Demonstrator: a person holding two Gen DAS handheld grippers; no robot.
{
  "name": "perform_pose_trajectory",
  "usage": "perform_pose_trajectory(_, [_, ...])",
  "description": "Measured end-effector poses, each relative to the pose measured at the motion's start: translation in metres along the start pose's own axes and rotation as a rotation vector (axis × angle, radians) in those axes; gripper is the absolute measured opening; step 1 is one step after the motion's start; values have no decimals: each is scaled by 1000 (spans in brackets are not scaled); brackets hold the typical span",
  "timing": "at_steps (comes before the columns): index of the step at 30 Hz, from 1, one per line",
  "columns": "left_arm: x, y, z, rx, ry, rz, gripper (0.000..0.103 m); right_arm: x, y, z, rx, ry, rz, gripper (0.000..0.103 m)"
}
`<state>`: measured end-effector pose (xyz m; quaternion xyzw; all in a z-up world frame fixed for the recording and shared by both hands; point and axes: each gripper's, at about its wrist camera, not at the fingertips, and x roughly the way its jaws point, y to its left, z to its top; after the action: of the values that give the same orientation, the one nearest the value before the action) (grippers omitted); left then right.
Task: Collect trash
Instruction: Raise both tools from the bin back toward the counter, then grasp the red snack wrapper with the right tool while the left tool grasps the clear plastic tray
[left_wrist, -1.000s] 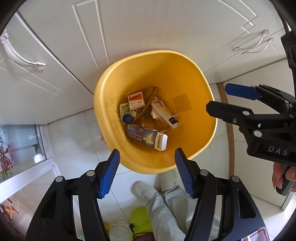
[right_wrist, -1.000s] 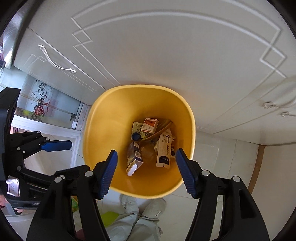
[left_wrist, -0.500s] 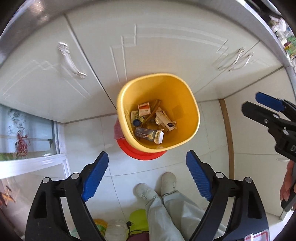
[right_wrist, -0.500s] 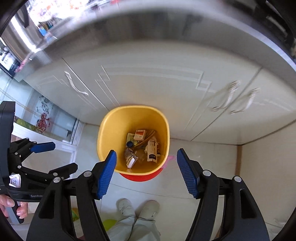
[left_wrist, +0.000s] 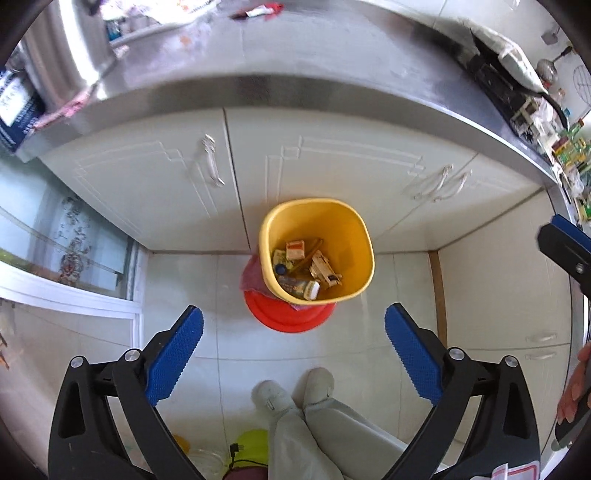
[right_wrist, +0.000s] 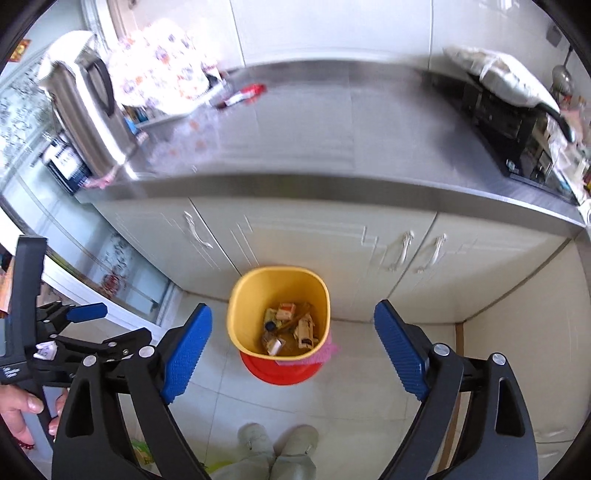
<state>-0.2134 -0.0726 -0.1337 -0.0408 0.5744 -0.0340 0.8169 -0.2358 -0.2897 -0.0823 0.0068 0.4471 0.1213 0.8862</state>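
- Yellow bin stands on the tiled floor against the cream cabinet doors, resting on a red base; a pink bag shows at its rim.
- Inside lie small cartons and wrappers.
- The left gripper hangs above, fingers spread wide and empty.
- The right gripper is likewise wide open, holding nothing.
- On the steel counter a red-and-white packet lies far left, beside a metal kettle.
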Motion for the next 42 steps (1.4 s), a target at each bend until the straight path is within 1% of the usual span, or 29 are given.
perform_pose_trajectory(1, [-6, 0, 3, -2, -15, 10, 98, -6, 1, 2, 11, 9, 7, 90])
perform_pose_trajectory(6, [-26, -2, 19, -13, -99, 38, 98, -21, 4, 12, -6, -47, 36, 90])
perform_pose_trajectory(8, [-32, -2, 27, -10, -122, 46, 98, -23, 1, 21, -11, -67, 49, 90])
perform_pose_trajectory(12, [-39, -5, 46, 11, -152, 52, 98, -25, -1, 46, 5, -95, 70, 90])
perform_pose_trajectory(18, [-40, 3, 92, 23, -199, 42, 98, -11, 5, 92, -5, -132, 65, 90])
perform_pose_trajectory(21, [-32, 9, 120, 38, -219, 45, 98, 7, 15, 122, -11, -151, 61, 90])
perform_pose_trajectory(23, [-23, 19, 144, 48, -232, 40, 98, 22, 23, 145, -18, -162, 56, 90])
perform_pose_trajectory(24, [-22, 20, 150, 52, -238, 39, 98, 33, 29, 160, -24, -168, 49, 90])
perform_pose_trajectory(29, [0, 41, 215, 108, -267, 28, 98, 83, 36, 218, -23, -168, 42, 90])
perform_pose_trajectory(35, [21, 64, 281, 184, -267, 22, 98, 148, 42, 283, 14, -142, 25, 90])
perform_pose_trajectory(39, [32, 72, 313, 238, -278, 12, 98, 179, 49, 314, 21, -137, 14, 90])
perform_pose_trajectory(42, [40, 76, 335, 271, -286, 17, 98, 207, 51, 339, 45, -117, 38, 90])
